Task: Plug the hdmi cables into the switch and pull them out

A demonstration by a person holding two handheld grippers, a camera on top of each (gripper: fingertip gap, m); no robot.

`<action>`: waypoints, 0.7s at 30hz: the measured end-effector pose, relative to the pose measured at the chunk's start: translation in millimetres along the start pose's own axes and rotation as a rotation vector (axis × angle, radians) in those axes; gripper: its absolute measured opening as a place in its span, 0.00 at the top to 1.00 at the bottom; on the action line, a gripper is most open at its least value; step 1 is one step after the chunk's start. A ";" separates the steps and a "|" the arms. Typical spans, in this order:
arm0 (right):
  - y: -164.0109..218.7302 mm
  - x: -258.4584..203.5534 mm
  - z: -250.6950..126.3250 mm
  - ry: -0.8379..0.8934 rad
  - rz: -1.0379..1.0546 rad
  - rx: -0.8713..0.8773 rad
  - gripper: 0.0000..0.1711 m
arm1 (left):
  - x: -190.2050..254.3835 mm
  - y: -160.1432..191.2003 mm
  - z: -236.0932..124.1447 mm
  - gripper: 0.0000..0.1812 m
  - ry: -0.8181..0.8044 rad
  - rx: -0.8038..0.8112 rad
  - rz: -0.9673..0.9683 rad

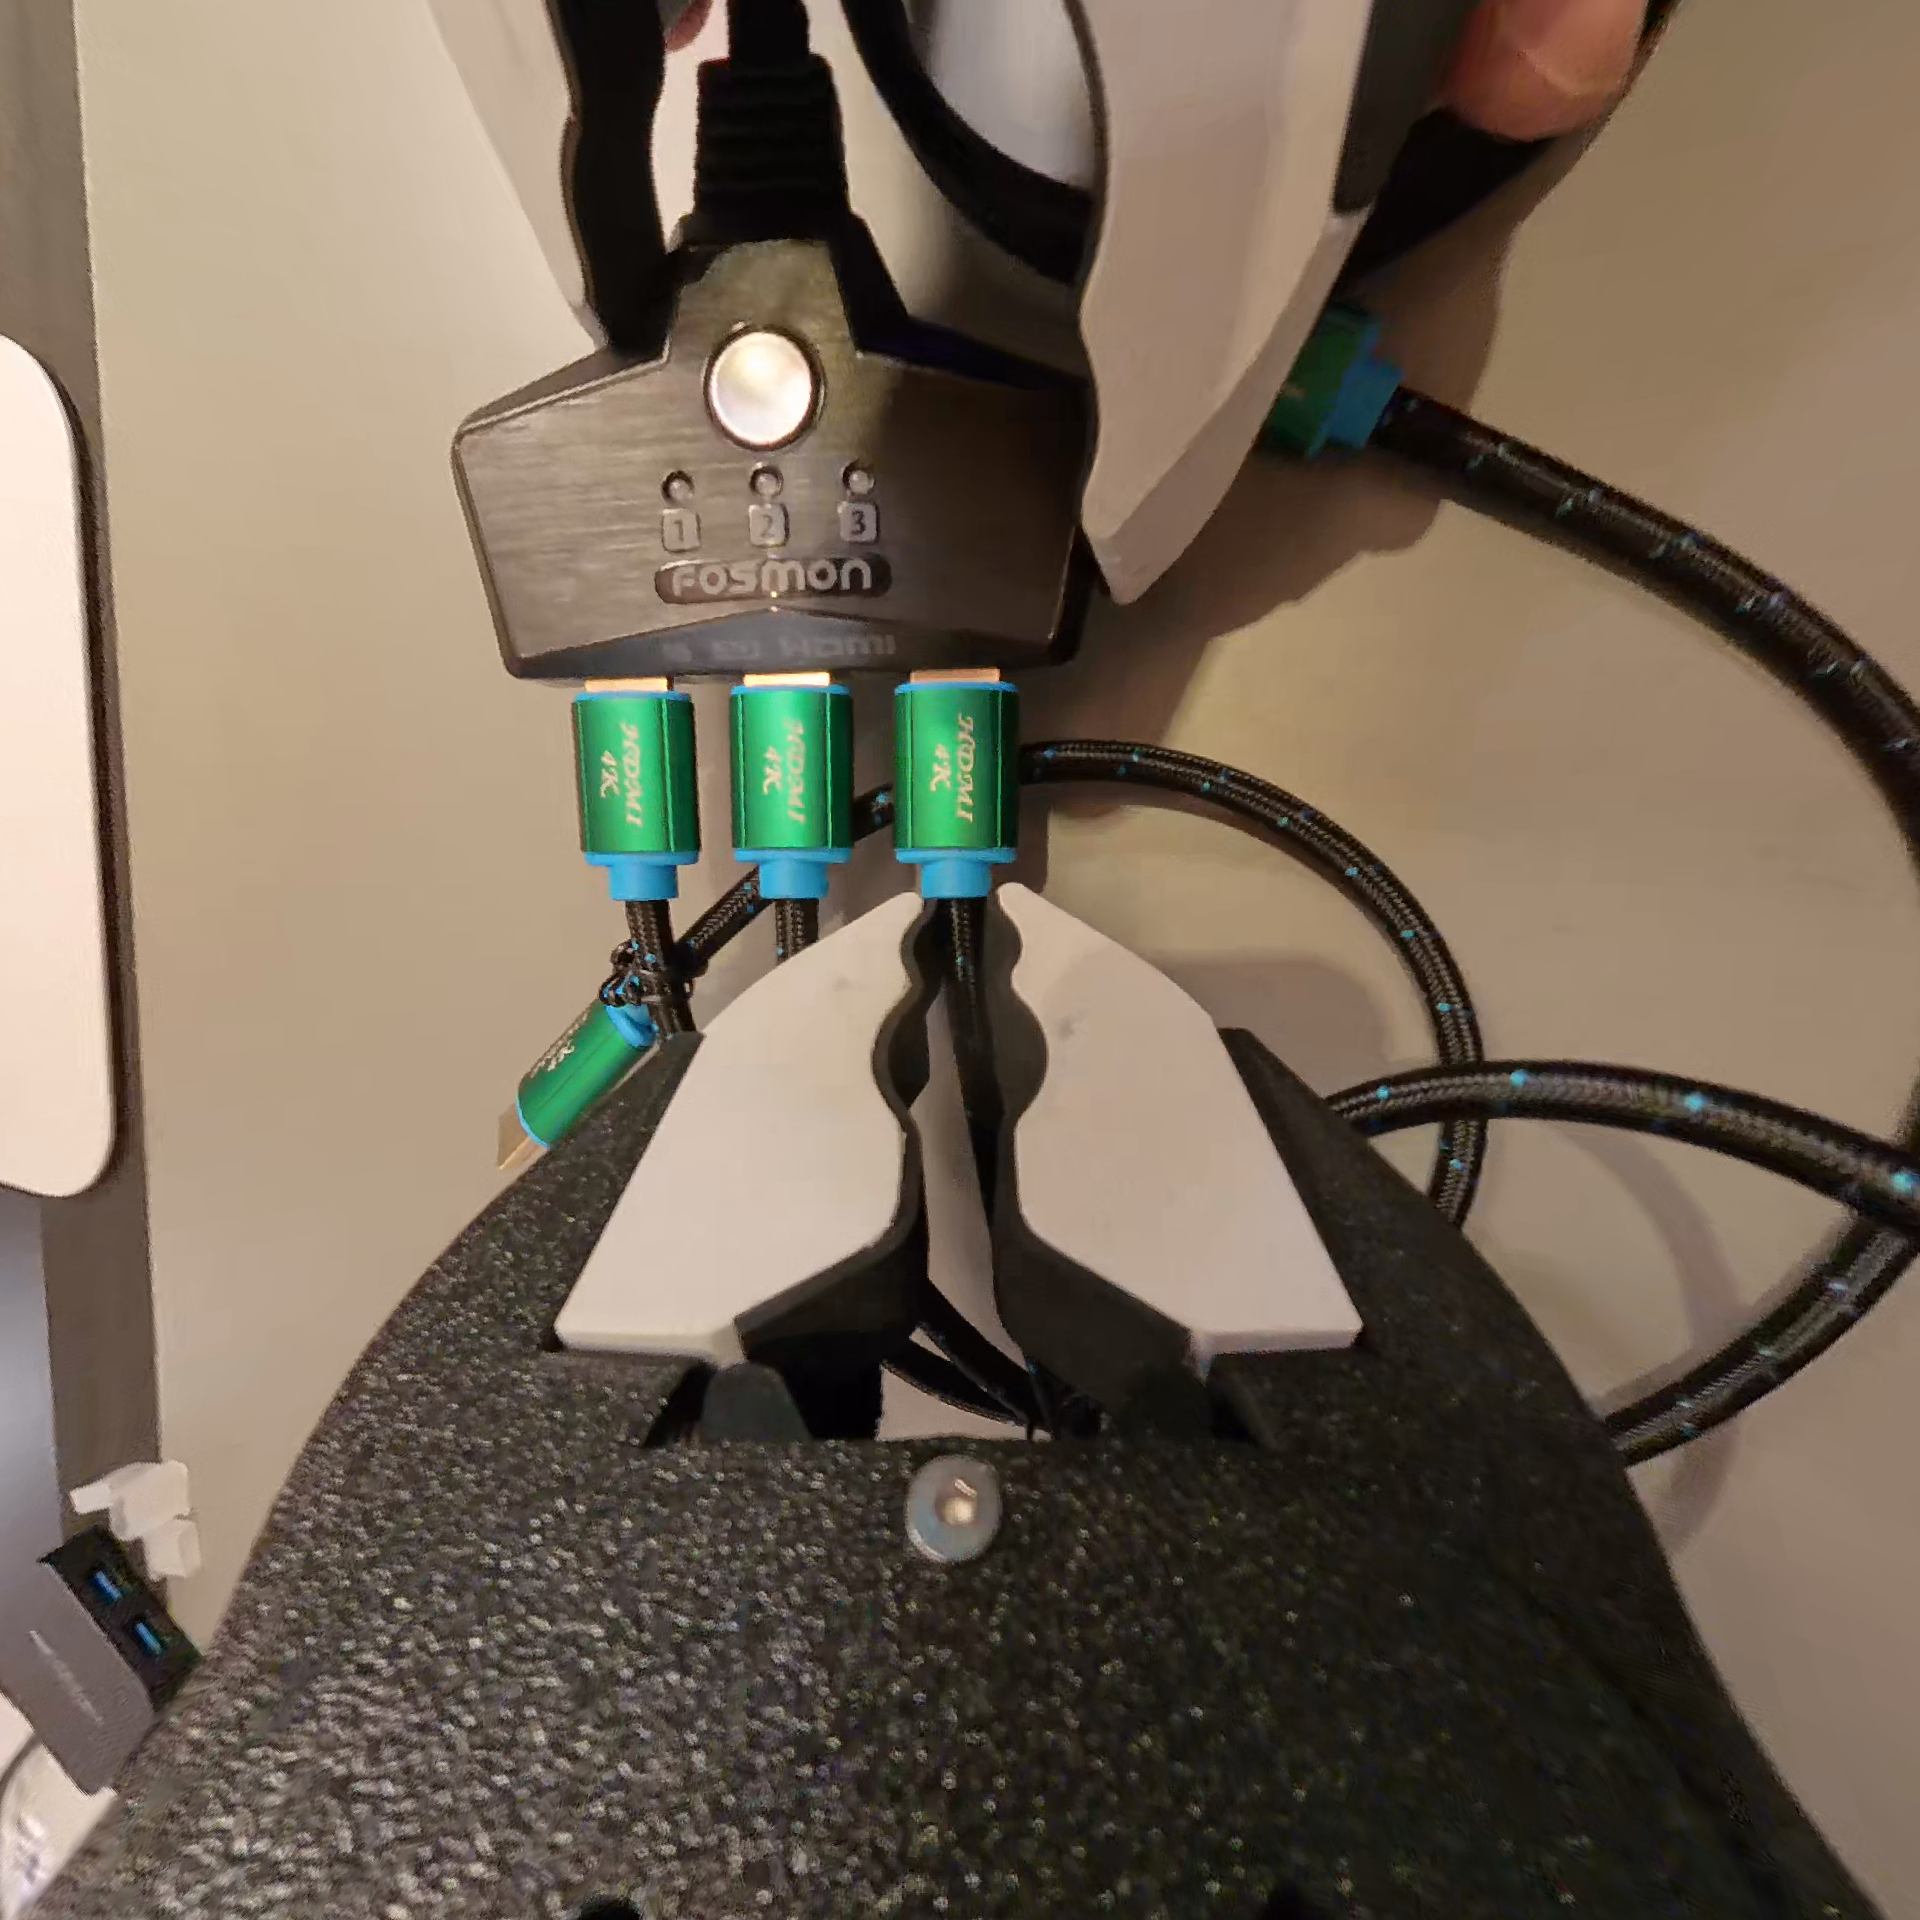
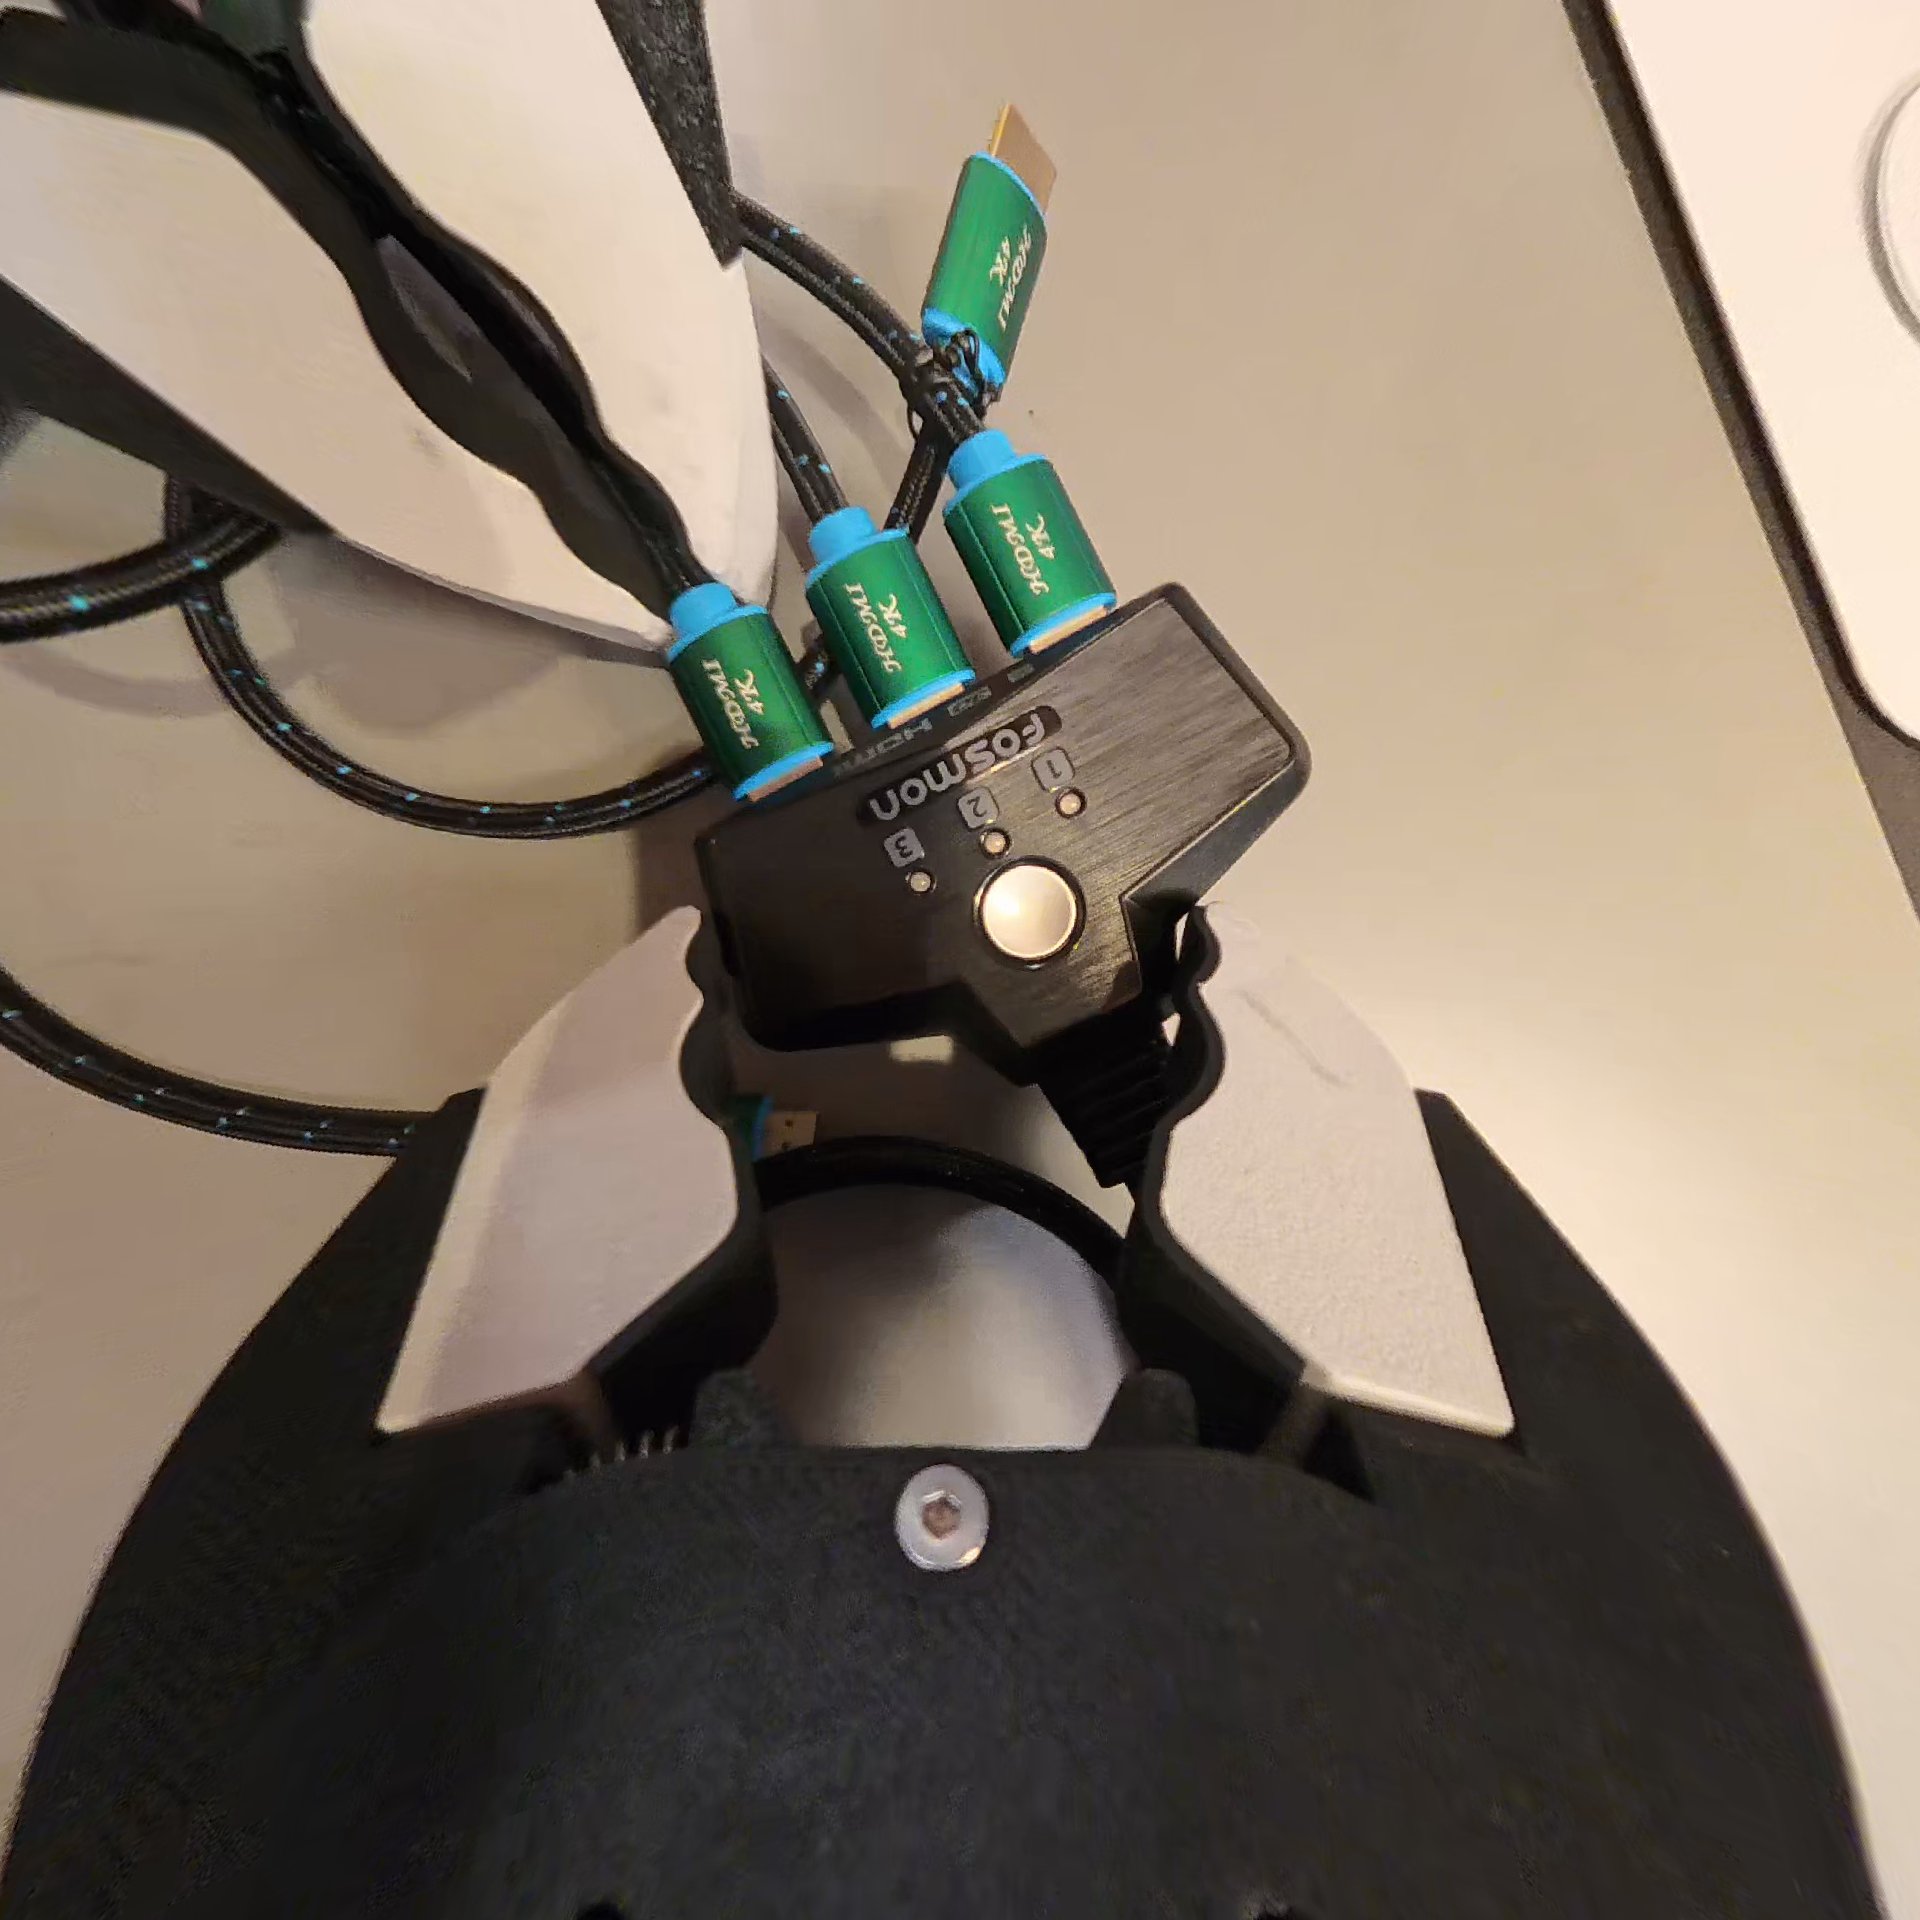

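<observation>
The black HDMI switch [image 1: 769, 520] lies on the beige desk with three green plugs in its ports: left [image 1: 631, 774], middle [image 1: 792, 774] and right [image 1: 954, 769]. My left gripper [image 1: 961, 909] is shut on the braided cable [image 1: 966, 997] just behind the right plug. My right gripper [image 2: 948, 925] is shut on the narrow end of the switch [image 2: 1039, 748], beside its black pigtail cable [image 2: 1117, 1101]. The three plugs [image 2: 888, 634] also show in the right wrist view, and the left gripper's white fingers [image 2: 665, 447] reach in from the upper left there.
A loose green plug [image 1: 566, 1081] [image 2: 997, 249] lies beside the plugged cables. Another green plug [image 1: 1330, 384] sits behind the right gripper. Braided cable loops [image 1: 1455, 1039] lie at the right. A white slab [image 1: 42, 779] and a USB hub [image 1: 104, 1631] are at the left.
</observation>
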State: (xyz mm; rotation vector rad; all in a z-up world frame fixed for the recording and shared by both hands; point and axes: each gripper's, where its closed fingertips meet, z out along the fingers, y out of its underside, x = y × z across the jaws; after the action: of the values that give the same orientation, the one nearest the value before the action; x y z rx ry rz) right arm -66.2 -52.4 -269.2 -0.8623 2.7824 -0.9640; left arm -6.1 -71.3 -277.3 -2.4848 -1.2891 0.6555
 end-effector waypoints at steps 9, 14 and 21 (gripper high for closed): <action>4.8 1.3 1.2 0.035 0.004 -0.025 0.51 | -0.4 -2.4 6.5 0.92 -0.034 0.110 0.078; 4.4 0.6 1.5 0.040 -0.005 -0.024 0.52 | -6.5 -17.4 -14.4 0.81 -0.079 0.282 0.046; -1.3 3.5 -3.6 0.089 -0.031 -0.009 0.52 | -40.2 -7.2 -80.7 0.80 -0.273 0.595 -0.143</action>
State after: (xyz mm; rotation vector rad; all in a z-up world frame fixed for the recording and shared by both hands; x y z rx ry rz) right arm -69.4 -53.1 -265.2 -0.8874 2.8569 -1.0202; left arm 9.4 -102.4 -193.8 -1.8524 -1.1276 1.1719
